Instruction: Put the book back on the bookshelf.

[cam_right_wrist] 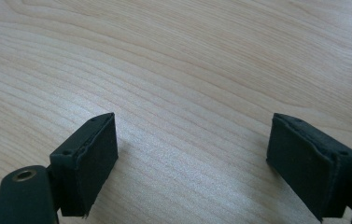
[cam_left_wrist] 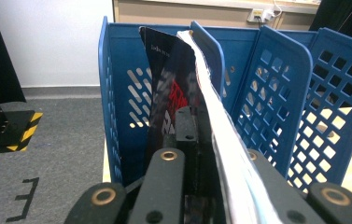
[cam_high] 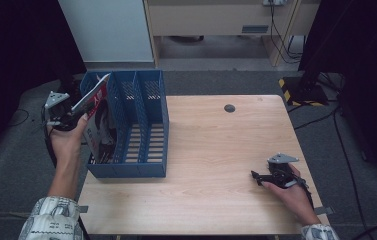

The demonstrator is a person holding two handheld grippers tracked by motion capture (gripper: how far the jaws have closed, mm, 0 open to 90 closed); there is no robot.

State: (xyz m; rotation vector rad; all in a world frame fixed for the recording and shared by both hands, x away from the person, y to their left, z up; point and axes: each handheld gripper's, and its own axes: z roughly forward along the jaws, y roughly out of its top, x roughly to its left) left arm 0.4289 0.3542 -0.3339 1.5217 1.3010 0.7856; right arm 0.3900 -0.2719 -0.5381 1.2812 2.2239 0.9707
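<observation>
The left gripper [cam_high: 78, 114] was clamped on the edge of a thin magazine with a dark red-and-black cover [cam_high: 97, 120]. The magazine leaned tilted in the leftmost compartment of the blue perforated plastic file rack [cam_high: 148, 130], which stood at the left end of the pale wooden table [cam_high: 216, 150] (the left gripper view showed the pale page edges [cam_left_wrist: 220, 130] running up between the black jaws). The right gripper [cam_high: 257, 176] rested near the table's right edge, well apart from the rack, its jaws spread wide over bare wood with nothing between them.

Glossy paper magazine [cam_high: 97, 117], perforated blue plastic file rack [cam_high: 141, 125], matt pale wood-grain table [cam_high: 216, 150].
</observation>
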